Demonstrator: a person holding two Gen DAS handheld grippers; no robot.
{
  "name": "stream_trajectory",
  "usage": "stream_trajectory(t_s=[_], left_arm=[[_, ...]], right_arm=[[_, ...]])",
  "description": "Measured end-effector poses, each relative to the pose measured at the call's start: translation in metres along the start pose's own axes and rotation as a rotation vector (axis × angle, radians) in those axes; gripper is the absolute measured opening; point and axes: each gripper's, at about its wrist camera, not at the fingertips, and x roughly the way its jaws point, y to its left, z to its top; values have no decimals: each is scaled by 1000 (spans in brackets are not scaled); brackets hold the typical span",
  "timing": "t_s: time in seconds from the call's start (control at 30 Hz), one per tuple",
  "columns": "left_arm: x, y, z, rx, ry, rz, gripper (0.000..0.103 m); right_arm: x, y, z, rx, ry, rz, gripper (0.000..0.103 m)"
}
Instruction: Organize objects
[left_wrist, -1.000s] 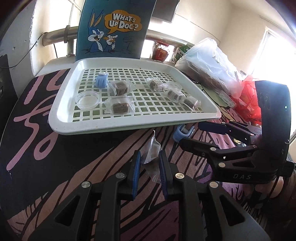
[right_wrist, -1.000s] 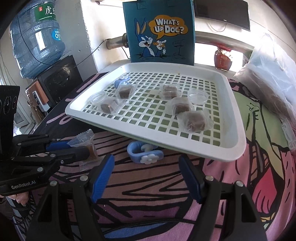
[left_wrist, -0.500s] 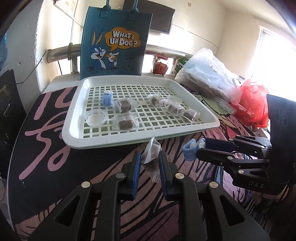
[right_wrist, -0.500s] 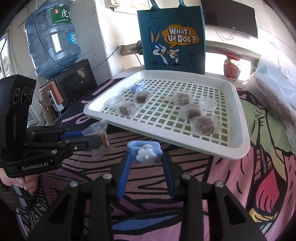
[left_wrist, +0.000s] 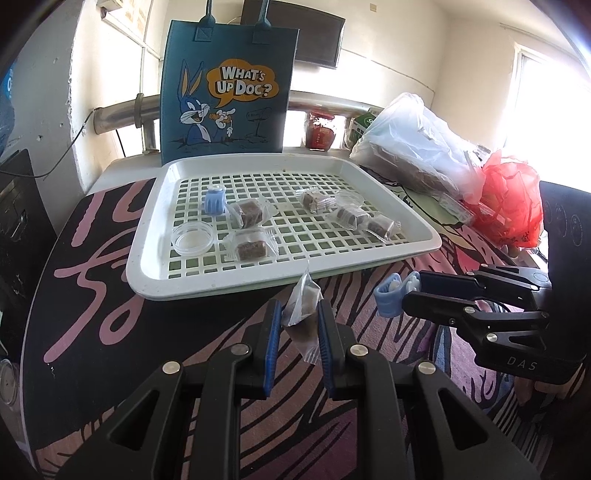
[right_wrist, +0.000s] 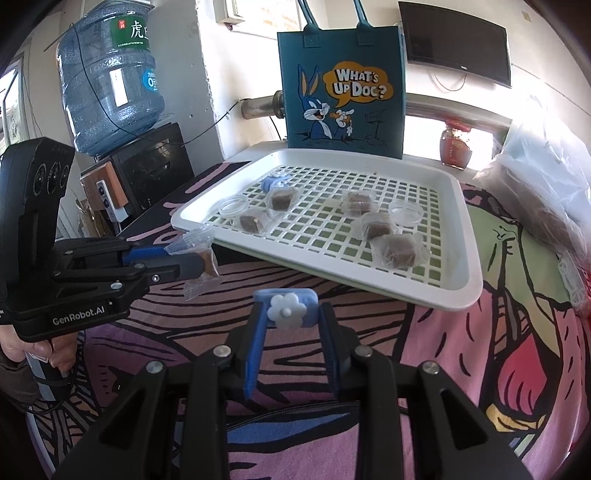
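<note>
Tote bag (left_wrist: 225, 92) behind tray (left_wrist: 207, 288); plastic bags (left_wrist: 417, 144) beside it.

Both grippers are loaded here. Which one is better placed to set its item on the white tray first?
Left, probably: the left hand-held gripper holds its wrapped snack just before the tray's near rim; the right hand-held gripper, with the blue clip, sits farther back.

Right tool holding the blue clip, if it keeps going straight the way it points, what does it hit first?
Probably the near rim of the white tray. The right tool, shut on the blue clip, points slightly downward at it, though depth is hard to judge; it might meet the tablecloth first.
</note>
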Motion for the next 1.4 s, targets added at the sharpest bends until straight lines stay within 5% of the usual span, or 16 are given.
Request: stream_trajectory(t_s=[1.4], left_arm=[[1,-4,-1,12,5,6,18]], right_arm=[[-2,-1,0,6,-11,1,28]])
